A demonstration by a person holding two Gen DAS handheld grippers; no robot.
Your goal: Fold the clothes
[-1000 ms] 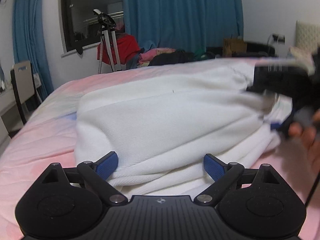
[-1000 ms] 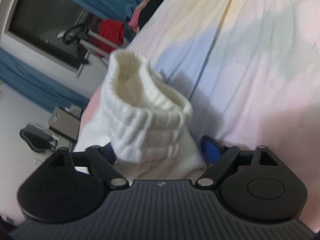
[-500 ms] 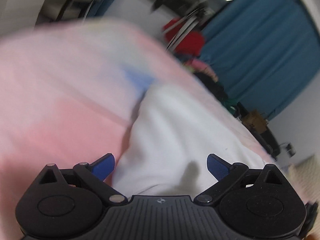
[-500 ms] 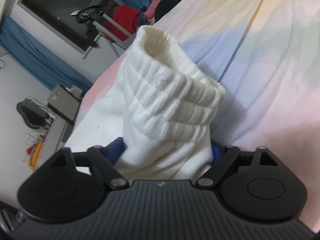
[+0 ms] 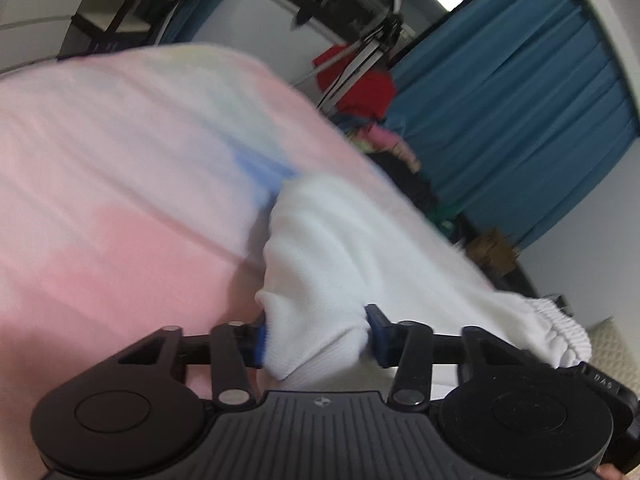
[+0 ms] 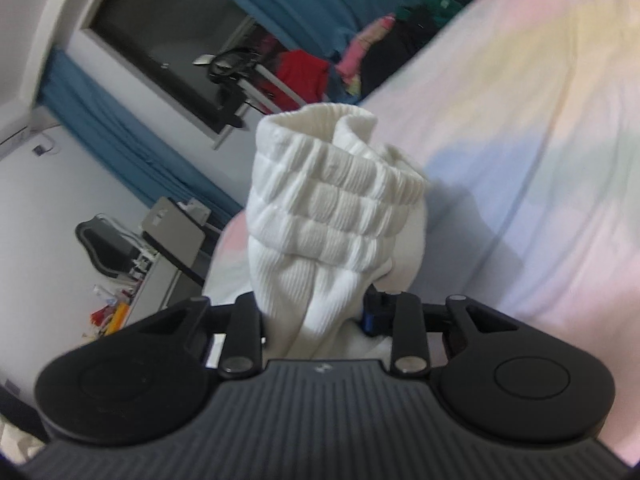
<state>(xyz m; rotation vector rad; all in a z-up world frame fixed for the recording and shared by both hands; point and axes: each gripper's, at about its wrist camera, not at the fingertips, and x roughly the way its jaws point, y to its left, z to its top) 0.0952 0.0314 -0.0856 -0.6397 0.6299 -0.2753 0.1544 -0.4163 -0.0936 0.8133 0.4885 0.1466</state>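
Left gripper [image 5: 316,334] clamped on a corner of the white garment [image 5: 360,248], which trails ahead and rightward over the bed [image 5: 120,168]. Right gripper [image 6: 316,316] clamped on the garment's ribbed cuff [image 6: 332,196], bunched upright just above its fingers.

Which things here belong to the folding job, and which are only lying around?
Job: white garment, its ribbed cuff, left gripper, right gripper, bed sheet.
Lying about: tripod, red cloth, curtain, clothes pile.
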